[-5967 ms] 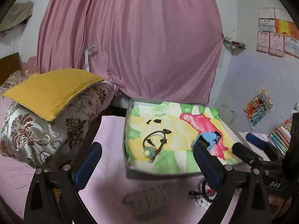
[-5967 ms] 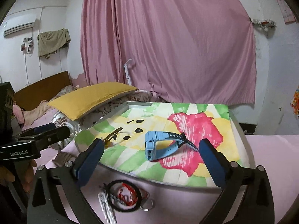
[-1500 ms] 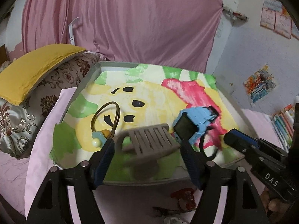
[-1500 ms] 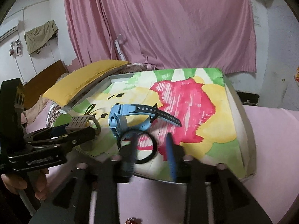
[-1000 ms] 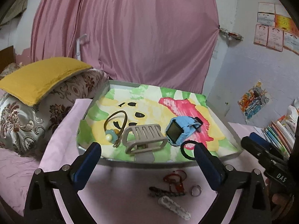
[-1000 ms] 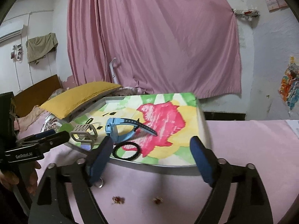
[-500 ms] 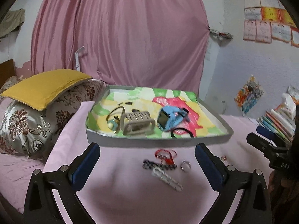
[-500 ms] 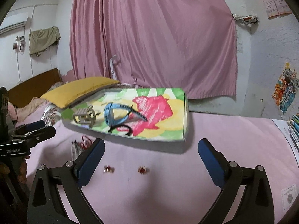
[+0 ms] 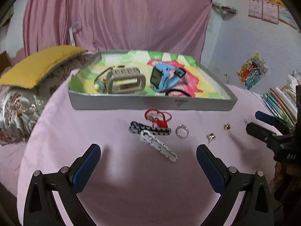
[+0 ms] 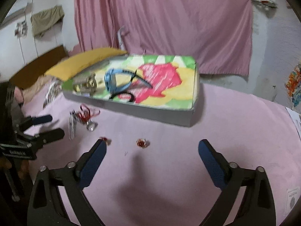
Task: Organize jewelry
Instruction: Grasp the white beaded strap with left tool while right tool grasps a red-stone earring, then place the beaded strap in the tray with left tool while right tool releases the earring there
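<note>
A grey tray [image 9: 150, 102] with a painted lining holds a grey hair claw [image 9: 125, 82], a blue watch [image 9: 163, 77], a brown hoop with a bead [image 9: 98, 85] and a black hair tie [image 9: 177, 92]. In front of it on the pink cloth lie a red string bracelet [image 9: 158, 117], a dark patterned clip [image 9: 148, 129], a white clip [image 9: 159, 147], a ring [image 9: 182, 131] and two small earrings [image 9: 210, 136] [image 9: 227, 126]. My left gripper [image 9: 148, 158] is open and empty, near the white clip. My right gripper [image 10: 151, 154] is open and empty, near a red earring [image 10: 142, 142].
A yellow pillow [image 9: 37, 66] on a patterned cushion lies left of the tray. A pink curtain [image 9: 116, 15] hangs behind. Books [image 9: 280, 101] are stacked at the right. The tray also shows in the right wrist view [image 10: 150, 111].
Both grippers have drawn back from the tray and dipped toward the cloth. The hair claw and the black hair tie, carried earlier, now lie in the tray.
</note>
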A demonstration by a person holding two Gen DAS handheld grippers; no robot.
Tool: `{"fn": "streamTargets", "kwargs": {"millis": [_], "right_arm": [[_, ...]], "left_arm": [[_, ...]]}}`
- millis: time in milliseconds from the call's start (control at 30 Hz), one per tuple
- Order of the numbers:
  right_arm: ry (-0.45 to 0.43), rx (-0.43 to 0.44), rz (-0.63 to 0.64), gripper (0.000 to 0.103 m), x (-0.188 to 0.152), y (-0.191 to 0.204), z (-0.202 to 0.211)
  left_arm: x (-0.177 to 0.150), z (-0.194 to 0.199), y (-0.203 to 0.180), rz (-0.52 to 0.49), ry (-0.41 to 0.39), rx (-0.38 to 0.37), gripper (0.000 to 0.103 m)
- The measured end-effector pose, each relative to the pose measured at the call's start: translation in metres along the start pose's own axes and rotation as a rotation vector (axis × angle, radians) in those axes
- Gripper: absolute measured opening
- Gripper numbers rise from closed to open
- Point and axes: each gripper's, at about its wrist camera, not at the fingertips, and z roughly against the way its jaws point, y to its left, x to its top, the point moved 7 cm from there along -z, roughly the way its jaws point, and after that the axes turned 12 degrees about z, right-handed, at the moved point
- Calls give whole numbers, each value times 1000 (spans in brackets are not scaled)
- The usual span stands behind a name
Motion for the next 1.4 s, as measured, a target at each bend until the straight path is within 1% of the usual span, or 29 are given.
{"fn": "streamTargets", "kwargs": {"millis": [33,67,100,133,200,233,300,333,433,467,500,567,633,700,733,800,900,1000,1133,1200,1233,1400], "right_arm": [[13,12,6,84,-1,2,-4],[24,21,9,79,-2,3,-7],[32,26,11,75,-2,4,-9],[39,29,13,72,-2,4,-11],[51,33,12,64,-3,4,-14],[61,42,8,61,-3,4,-16],[76,63,2,54,-4,5,-20],[82,69,1,54,-4,6,-21],[96,83,2,49,-3,7,-25],[101,88,4,47,-2,8,-26],[107,90,6,46,-2,9,-28],[114,90,13,44,-1,10,-29],[125,72,28,39,2,11,-32],[134,56,41,34,4,10,-34],[136,54,47,32,5,11,-35],[134,50,60,31,7,13,-36],[135,49,71,31,8,14,-37],[134,49,68,25,9,14,-36],[133,50,77,22,9,13,-38],[132,55,91,13,10,14,-39],[132,58,97,12,10,15,-39],[124,59,99,12,9,15,-36]], "left_arm": [[-1,-3,0,5,13,-4,102],[-1,-4,-2,6,18,-4,98],[-2,-6,-3,5,26,-6,93],[-2,-7,-4,2,32,-5,90],[-3,-12,-7,-5,50,5,81],[-4,-16,-8,-7,63,14,79],[-2,-19,-9,-15,57,39,73],[-1,-20,-10,-17,58,44,72],[2,-22,-13,-22,58,67,63],[2,-23,-14,-27,63,65,57],[2,-23,-16,-34,60,70,54],[0,-23,-19,-51,59,72,51],[-1,-22,-20,-60,55,71,46],[-2,-21,-20,-72,51,74,38],[-1,-21,-18,-75,50,75,36],[0,-20,-15,-82,52,77,29],[1,-18,-10,-82,67,59,25],[2,-17,-7,-88,84,48,25],[0,-16,-7,-100,99,43,25],[0,-15,-7,-104,104,38,22],[-1,-15,-8,-101,107,23,19],[-4,-12,-10,-67,118,-54,14]]}}
